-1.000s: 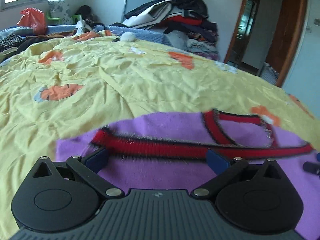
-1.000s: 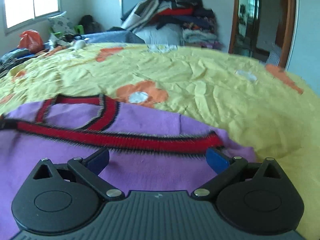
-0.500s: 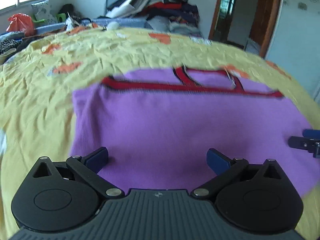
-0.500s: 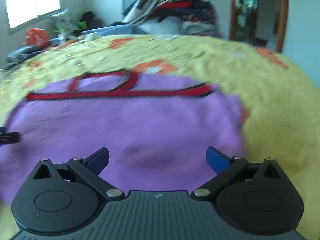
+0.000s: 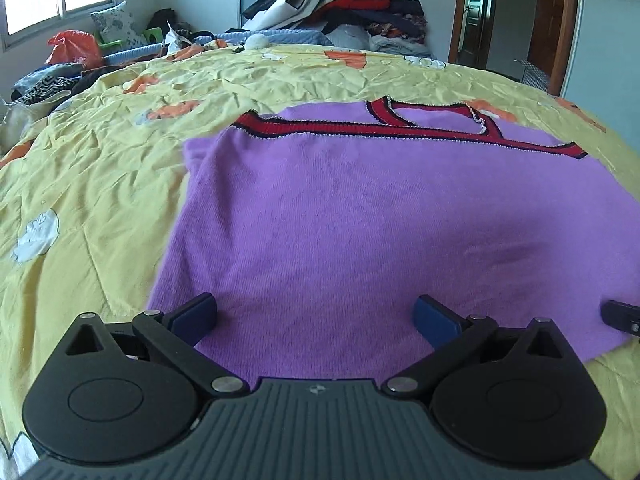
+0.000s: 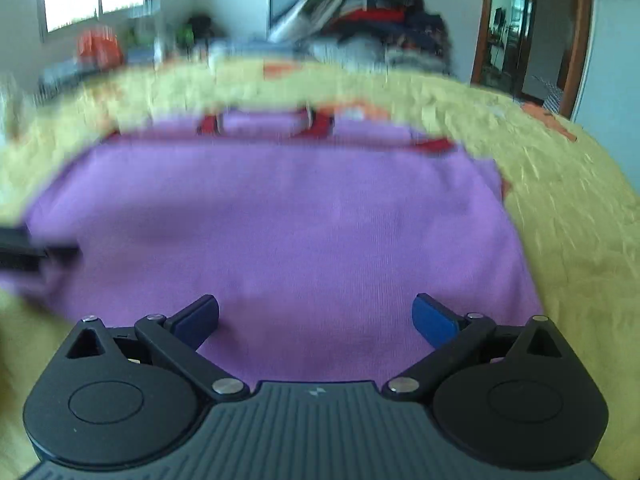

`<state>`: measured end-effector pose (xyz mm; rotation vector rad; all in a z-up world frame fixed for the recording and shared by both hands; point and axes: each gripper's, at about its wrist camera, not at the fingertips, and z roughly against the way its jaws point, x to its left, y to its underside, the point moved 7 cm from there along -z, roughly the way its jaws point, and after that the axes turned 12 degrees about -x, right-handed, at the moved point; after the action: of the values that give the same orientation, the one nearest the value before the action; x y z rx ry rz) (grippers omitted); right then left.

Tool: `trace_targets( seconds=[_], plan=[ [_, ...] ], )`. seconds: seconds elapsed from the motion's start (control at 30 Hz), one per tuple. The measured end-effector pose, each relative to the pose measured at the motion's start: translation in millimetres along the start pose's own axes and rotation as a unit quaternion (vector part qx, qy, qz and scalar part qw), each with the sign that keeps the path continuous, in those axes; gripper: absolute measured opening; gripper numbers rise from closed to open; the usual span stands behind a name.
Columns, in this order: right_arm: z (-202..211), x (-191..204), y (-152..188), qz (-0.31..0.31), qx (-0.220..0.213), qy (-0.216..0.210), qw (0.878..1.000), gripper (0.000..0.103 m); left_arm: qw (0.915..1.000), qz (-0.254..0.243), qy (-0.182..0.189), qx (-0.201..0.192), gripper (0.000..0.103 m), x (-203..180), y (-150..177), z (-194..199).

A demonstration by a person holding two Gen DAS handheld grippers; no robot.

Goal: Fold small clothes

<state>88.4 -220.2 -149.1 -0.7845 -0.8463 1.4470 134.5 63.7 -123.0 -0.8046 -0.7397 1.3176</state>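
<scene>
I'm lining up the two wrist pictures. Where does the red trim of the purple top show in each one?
Left wrist: the red trim runs across the far edge of the purple top, upper middle, sharp.
Right wrist: the red trim lies at the far edge too, upper middle, blurred.
Shared landmark: the clothes pile beyond the bed.

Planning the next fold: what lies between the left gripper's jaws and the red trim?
Only bare purple sweater cloth, seen in the left wrist view, between left gripper and red trim.
</scene>
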Motion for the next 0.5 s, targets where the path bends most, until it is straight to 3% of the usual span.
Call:
trace_targets(
  seconds=[0.3, 0.4, 0.5],
  plan=[
    [7.8, -8.1, -5.0, -0.031, 0.012, 0.006, 0.999, 0.103, 1.0000, 0.000, 0.001, -0.005, 0.103, 2.3, 5.0, 7.8],
    [-1.5, -5.8, -7.8, -0.049, 0.003, -0.011, 0.999, 0.103, 1.0000, 0.001, 0.002, -0.004, 0.103, 3.0, 6.4, 10.1],
    [-7.4, -1.0, -1.5, -0.013, -0.004, 0.012, 1.000, 0.103, 1.0000, 0.000, 0.003, -0.004, 0.103, 3.2, 7.2, 11.2]
  ],
)
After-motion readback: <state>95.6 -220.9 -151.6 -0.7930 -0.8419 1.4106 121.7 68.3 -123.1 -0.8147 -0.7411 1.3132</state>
